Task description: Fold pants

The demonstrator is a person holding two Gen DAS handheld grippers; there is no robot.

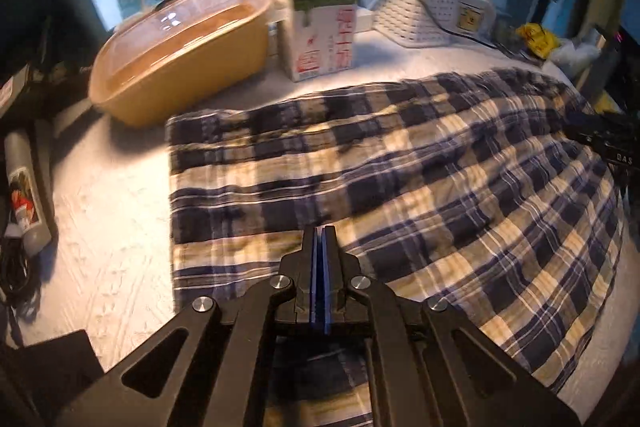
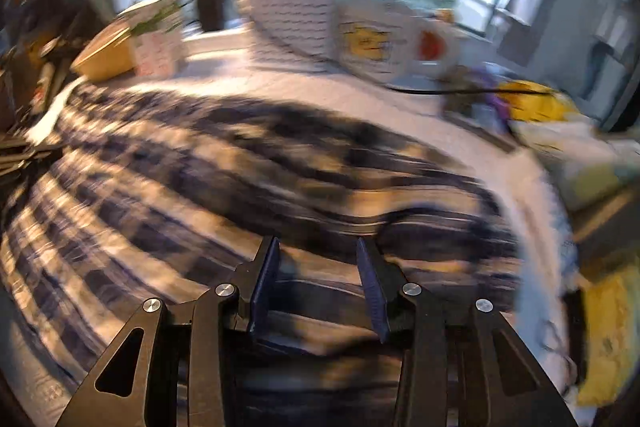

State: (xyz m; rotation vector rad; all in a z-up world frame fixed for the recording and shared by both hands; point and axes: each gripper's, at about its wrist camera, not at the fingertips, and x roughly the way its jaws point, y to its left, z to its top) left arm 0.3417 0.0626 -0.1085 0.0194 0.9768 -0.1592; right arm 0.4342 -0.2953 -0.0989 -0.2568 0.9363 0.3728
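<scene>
One fold at least appears to be made already: the plaid pants (image 1: 392, 171) are spread across the white table (image 1: 116, 247) as a broad layered rectangle filling the middle and right of the left wrist view, with a straight edge at centre left. Further folds are judged to remain, since the cloth is still wide and rumpled.

The left gripper (image 1: 320, 231) is seen clenched at lower centre, with no cloth visible between its blue pads. The right gripper (image 2: 317, 247) is seen parted over the fabric, nothing grasped.

A yellow tub (image 1: 180, 55) and a carton (image 1: 320, 23) are shown sharply only in the left view. The right view is blurred, but a yellow-printed bag (image 2: 372, 43) is shown larger in its upper middle.
</scene>
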